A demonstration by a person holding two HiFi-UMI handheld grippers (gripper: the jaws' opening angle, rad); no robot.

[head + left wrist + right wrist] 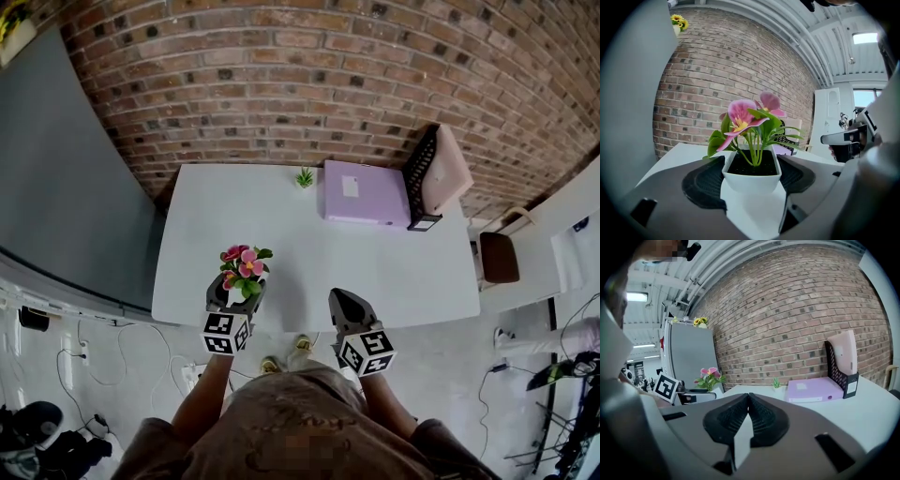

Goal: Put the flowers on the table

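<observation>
Flowers, pink, in a small white square pot (752,171), sat clamped upright in the left gripper (231,298), lower left-centre in the head view, over the near edge of the white surface (394,272), likely for setting down. The right gripper (748,399) hovered closed, empty.

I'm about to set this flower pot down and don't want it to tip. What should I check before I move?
1. Grip: the left gripper has its jaws shut on two opposite sides of the white flower pot. Ok.
2. Pot upright: its rim looks level in the left gripper view. Ok.
3. Landing spot: the table is bare just beyond the pot. The purple box and small green plant sit at the far edge. Ok.
4. Right gripper: jaws together, nothing between them, apart from the pot. Ok.
5. Gap between the pot's base and the table: cannot tell.
</observation>
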